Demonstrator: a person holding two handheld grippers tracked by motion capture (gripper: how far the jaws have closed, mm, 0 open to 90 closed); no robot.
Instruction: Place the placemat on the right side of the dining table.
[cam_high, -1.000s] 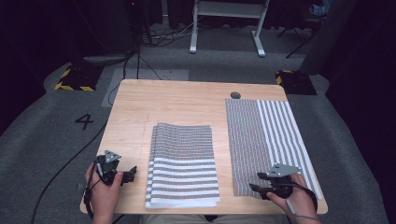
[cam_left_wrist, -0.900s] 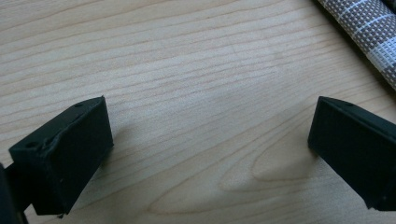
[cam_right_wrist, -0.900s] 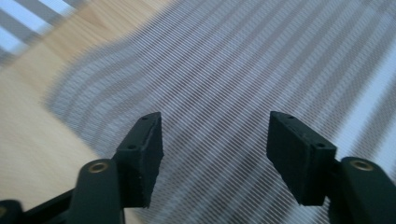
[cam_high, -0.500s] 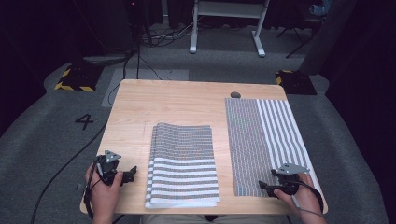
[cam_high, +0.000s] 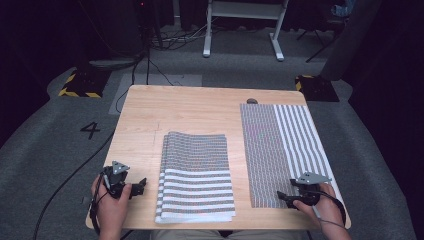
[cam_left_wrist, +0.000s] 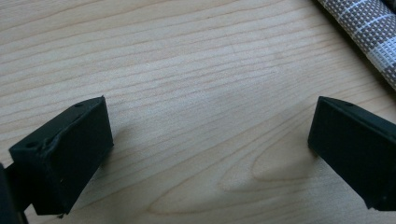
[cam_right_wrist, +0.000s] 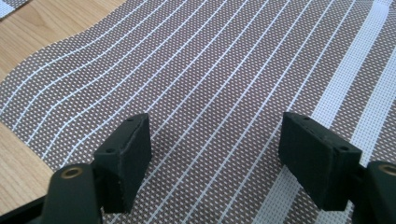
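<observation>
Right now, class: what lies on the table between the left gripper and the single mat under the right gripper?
In the high view, a stack of striped mats lies between the left gripper and the single mat; bare wooden table flanks it.

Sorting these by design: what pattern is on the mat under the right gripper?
Grey-brown weave with thin white stripes, wider white bands along one side of the mat; clearest in the right gripper view.

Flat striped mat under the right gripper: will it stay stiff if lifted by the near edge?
Probably not. The mat is a thin open weave lying flat and already ripples at its edge, so it should sag. It looks light. The right gripper stands open above it.
</observation>
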